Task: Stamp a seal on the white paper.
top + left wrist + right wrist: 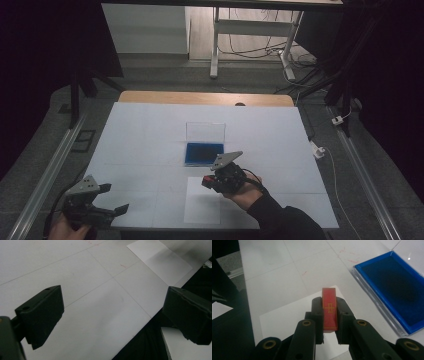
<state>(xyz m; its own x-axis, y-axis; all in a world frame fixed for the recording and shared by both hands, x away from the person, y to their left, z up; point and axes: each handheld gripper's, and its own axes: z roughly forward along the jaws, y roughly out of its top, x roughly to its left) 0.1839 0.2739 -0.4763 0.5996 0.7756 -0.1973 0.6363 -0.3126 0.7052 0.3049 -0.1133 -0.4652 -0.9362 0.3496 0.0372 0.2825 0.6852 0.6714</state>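
Observation:
My right gripper [209, 181] is shut on a red rectangular stamp [329, 315] with a gold cross on its face. It hovers over the near end of a white paper sheet [202, 206], just in front of a blue ink pad [204, 153]. In the right gripper view the ink pad [394, 287] lies to the right and the paper sheet [284, 320] is under the jaws. My left gripper [116, 198] is open and empty at the table's front left corner. In its own view the left gripper [112, 315] has its jaws wide apart over the white table cover.
The ink pad's clear lid [205, 132] stands upright behind it. A white cover [150, 135] spreads over the table, with a wooden edge [200, 97] at the far side. Metal rails [47, 175] run along both sides, and cables [330, 165] lie to the right.

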